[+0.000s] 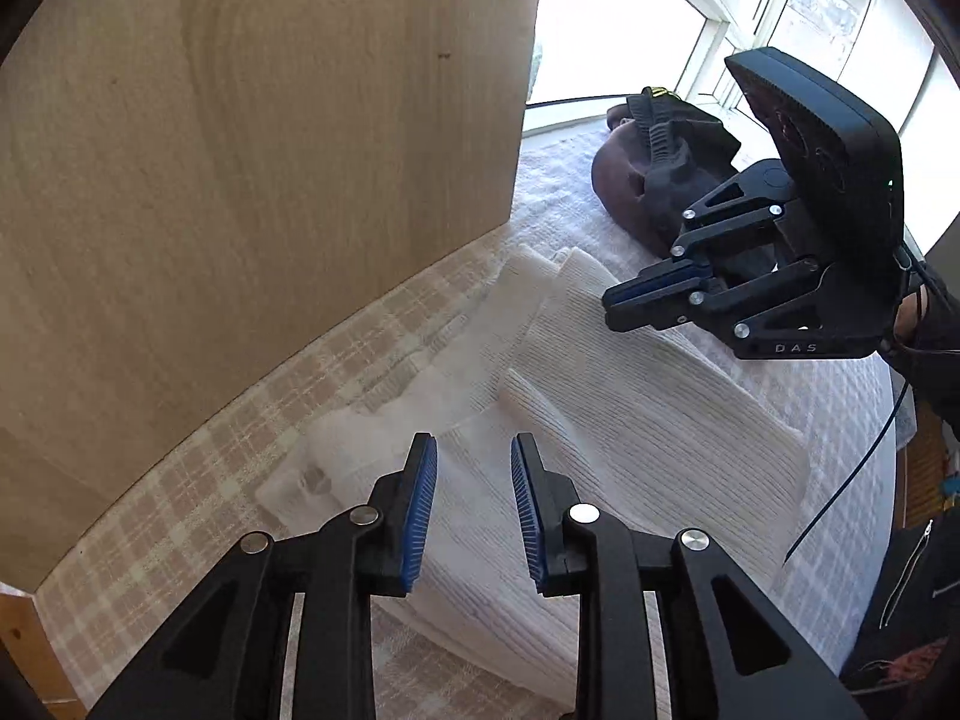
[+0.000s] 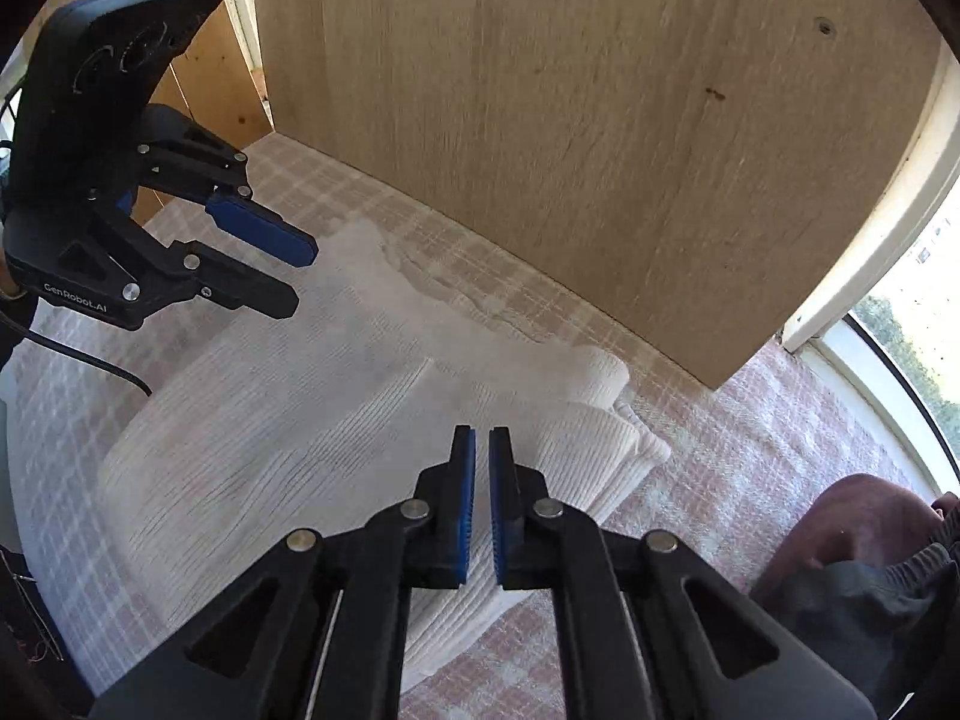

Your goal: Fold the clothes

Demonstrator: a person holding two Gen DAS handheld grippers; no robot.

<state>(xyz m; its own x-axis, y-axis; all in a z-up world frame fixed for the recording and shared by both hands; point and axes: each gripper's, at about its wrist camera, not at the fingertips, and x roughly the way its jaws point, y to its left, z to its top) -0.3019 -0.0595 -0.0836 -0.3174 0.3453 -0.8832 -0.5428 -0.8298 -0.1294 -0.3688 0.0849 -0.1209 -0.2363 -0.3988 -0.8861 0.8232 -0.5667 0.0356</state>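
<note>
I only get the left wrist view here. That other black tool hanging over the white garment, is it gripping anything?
Observer: No. The right tool is shut on nothing; the white garment lies beneath it.
Operator: And the tool my camera rides on?
Observer: The left tool hangs open above the garment's far end, touching nothing.
Operator: What's the dark heap by the window?
Observer: A maroon cloth with a dark grey piece with a gathered band lying on it.
Operator: Anything left of that wooden panel?
Observer: Yes, past the panel stand knotty wooden boards.
</note>
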